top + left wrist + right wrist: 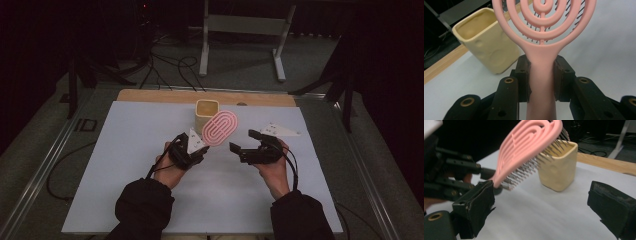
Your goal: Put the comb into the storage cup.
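— Right, the left gripper (197, 148) has the pink hairbrush (219, 128) clamped by its handle, pads pressing on both sides, brush held up off the table (125, 165).

— And the other hand?

— The right gripper (243, 141) hangs just beside it, jaws spread wide with nothing between them.

— What could spoil this?

— To my eye, the head sits right next to the cream cup (207, 113). Swing the brush carelessly and the bristles (529, 171) could catch the cup's rim and tip it. The grip is also low on a smooth handle, so the heavy head could pivot between the pads.

— Which way does it point?

— From the high view the long axis runs diagonally, handle down at the left gripper, rounded head up and away to the right, near the cup. In the right gripper view the bristles face downward toward the table, ringed back upward.
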Demonstrator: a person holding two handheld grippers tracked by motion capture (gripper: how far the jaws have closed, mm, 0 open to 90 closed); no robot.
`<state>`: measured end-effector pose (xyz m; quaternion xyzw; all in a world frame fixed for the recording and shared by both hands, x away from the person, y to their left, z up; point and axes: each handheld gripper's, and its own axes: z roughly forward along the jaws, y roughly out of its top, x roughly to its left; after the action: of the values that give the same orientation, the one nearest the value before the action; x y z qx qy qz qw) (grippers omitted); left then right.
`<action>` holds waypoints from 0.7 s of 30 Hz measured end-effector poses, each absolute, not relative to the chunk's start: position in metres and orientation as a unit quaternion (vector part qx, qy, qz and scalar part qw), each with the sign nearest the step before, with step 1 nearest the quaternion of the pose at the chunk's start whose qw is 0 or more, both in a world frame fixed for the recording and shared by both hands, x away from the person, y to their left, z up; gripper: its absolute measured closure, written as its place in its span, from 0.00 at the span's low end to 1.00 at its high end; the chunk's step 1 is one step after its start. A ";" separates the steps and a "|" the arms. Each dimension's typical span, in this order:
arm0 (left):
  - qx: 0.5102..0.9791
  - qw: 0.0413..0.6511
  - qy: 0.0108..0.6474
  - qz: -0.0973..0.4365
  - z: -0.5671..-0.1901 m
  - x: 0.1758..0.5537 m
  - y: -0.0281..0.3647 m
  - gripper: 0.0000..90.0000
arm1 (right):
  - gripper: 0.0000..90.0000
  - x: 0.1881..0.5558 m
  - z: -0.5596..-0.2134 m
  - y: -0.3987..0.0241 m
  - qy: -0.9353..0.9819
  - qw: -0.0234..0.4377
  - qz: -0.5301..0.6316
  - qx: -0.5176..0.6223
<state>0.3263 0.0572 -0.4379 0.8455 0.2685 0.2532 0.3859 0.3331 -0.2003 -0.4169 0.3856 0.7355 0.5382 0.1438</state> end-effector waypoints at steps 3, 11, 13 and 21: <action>0.846 0.388 0.266 0.253 -0.439 0.325 0.054 0.78 | 0.08 0.336 -0.416 -0.199 0.730 0.136 0.545 0.390; 0.845 0.395 0.256 0.253 -0.439 0.321 0.048 0.78 | 0.08 0.343 -0.410 -0.192 0.729 0.121 0.546 0.395; 0.845 0.398 0.253 0.252 -0.439 0.319 0.047 0.78 | 0.08 0.345 -0.410 -0.189 0.730 0.118 0.544 0.397; 0.844 0.406 0.240 0.254 -0.438 0.314 0.042 0.78 | 0.13 0.349 -0.408 -0.177 0.738 0.102 0.541 0.390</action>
<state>0.3139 0.0424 -0.4376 0.8440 0.2404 0.2544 0.4064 0.3490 -0.1773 -0.4083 0.3904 0.7382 0.5407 0.1016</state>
